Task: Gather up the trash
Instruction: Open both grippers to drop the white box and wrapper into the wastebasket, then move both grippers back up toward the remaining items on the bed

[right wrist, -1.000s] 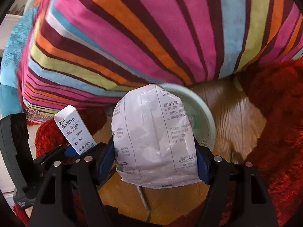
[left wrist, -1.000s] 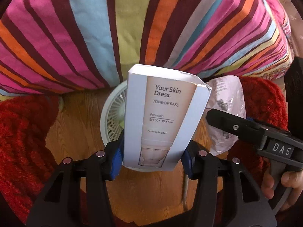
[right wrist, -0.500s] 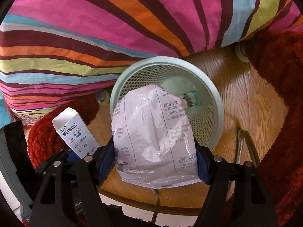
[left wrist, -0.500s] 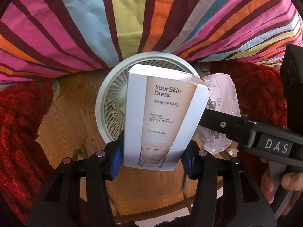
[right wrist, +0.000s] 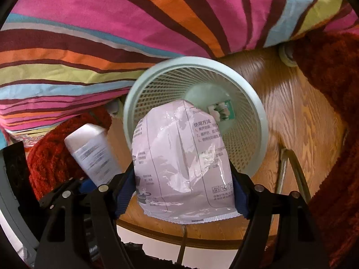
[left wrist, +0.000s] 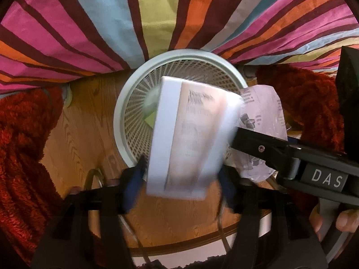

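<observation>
Left tongs point(left wrist: 181, 179) apart, releasing the box point(left wrist: 190, 139); right tongs point(right wrist: 184, 192) clamp the wrapper point(right wrist: 181, 163) over the basket point(right wrist: 258, 103) for dropping.

Right gripper point(right wrist: 184, 192) at 6 o'clock, blue pads clamped on both edges of a crinkled white plastic pouch point(right wrist: 181, 163) printed with Chinese text. Beyond the pouch, toward 1 o'clock, pale green mesh wastebasket point(right wrist: 258, 116) on wood floor point(right wrist: 298, 112); small green-and-white wrapper point(right wrist: 221, 112) lying inside. White carton point(right wrist: 94, 154) at 9 o'clock, blurred, above the other gripper's black frame. Striped fabric point(right wrist: 134, 33) across 12 o'clock. Red shaggy rug point(right wrist: 332, 85) at 3 o'clock.
</observation>
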Tool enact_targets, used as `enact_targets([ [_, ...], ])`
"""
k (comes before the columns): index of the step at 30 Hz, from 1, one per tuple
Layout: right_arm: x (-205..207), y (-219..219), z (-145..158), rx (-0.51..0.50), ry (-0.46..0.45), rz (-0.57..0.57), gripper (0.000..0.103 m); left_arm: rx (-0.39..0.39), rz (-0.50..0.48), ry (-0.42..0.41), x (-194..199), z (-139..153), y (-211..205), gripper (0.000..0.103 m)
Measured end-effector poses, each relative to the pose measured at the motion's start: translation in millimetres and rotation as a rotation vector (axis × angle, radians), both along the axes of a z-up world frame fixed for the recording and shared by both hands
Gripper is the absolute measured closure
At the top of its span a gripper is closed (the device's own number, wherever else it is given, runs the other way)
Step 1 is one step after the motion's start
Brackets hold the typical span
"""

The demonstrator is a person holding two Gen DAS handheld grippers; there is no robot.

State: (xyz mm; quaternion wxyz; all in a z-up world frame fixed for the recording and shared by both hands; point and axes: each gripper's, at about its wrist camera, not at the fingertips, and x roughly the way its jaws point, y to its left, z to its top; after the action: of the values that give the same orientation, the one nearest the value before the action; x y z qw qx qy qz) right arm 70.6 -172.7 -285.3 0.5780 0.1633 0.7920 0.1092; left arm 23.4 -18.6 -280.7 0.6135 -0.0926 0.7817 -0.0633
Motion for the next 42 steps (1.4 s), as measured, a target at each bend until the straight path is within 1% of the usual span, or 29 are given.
enact_targets([
  [1,-0.5,-1.5,-1.2,-0.003,0.008,-0.004,0.014,0.009,-0.007,-0.001,0.0,-0.3,-0.3,0.021],
  [2,-0.6,-2.8,-1.2,-0.004,0.009,-0.009,0.008,0.01,-0.011,-0.003,0.1,0.4,-0.9,0.021],
  [19,-0.8,-5.9,5.5,0.01,-0.016,-0.037,0.008,0.001,0.017,-0.019,0.0,4.0,4.9,0.021],
  [24,-0.7,-6.6,10.0,0.018,-0.039,-0.04,0.008,0.004,0.039,-0.049,-0.9,11.4,8.2,0.021],
  [27,0.0,-6.2,15.7,0.02,-0.068,-0.038,0.008,0.007,0.055,-0.074,-1.5,17.8,11.0,0.021],
  [32,0.4,-11.0,32.7,0.043,-0.154,-0.059,0.008,0.016,0.087,-0.15,-1.8,37.0,19.5,0.021],
  [36,0.4,-23.5,55.7,0.082,-0.267,-0.123,0.008,0.031,0.105,-0.237,-1.7,57.9,25.5,0.021],
  [38,0.7,-30.0,67.5,0.105,-0.324,-0.157,0.008,0.046,0.103,-0.298,-1.5,72.1,26.6,0.021],
  [39,0.9,-35.4,77.2,0.123,-0.368,-0.179,0.008,0.052,0.1,-0.328,-1.6,79.4,27.4,0.021],
  [40,1.7,-38.0,84.0,0.141,-0.395,-0.188,0.008,0.056,0.1,-0.38,-1.5,91.8,28.8,0.021],
  [42,4.6,-45.8,105.1,0.168,-0.481,-0.195,0.008,0.058,0.108,-0.464,-1.3,112.4,32.5,0.021],
])
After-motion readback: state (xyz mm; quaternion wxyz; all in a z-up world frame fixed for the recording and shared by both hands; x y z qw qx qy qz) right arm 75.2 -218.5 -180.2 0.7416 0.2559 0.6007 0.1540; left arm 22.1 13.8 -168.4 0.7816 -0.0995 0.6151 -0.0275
